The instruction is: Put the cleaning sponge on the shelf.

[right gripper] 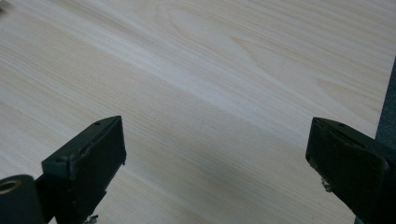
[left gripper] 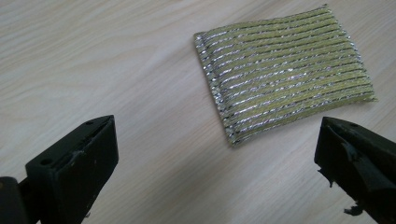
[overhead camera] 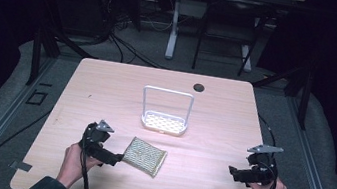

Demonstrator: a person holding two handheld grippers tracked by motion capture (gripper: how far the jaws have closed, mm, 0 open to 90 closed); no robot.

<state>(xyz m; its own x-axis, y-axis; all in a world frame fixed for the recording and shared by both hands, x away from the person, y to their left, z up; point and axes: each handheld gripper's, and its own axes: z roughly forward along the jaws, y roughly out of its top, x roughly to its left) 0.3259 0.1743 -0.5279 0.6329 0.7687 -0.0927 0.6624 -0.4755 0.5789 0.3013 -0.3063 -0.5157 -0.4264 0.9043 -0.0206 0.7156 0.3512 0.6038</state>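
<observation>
A flat yellow-and-silver ribbed sponge pad [overhead camera: 145, 156] lies on the wooden table [overhead camera: 107, 85] near its front, left of centre. My left gripper [overhead camera: 116, 158] is held low just left of the pad, jaws pointing at its edge. In the left gripper view the pad [left gripper: 285, 70] lies ahead of the wide-open jaws, and my left gripper [left gripper: 217, 158] holds nothing. My right gripper [overhead camera: 231, 171] rests near the front right of the table. It stands open over bare wood [right gripper: 217, 158]. A white wire-framed holder [overhead camera: 164, 122] with a perforated base stands at mid-table.
A small dark round grommet [overhead camera: 199, 87] sits near the table's far edge. Cables trail from both grippers toward the person's hands at the front edge. Beyond the table are desk legs and floor cables. The table's right edge shows in the right gripper view.
</observation>
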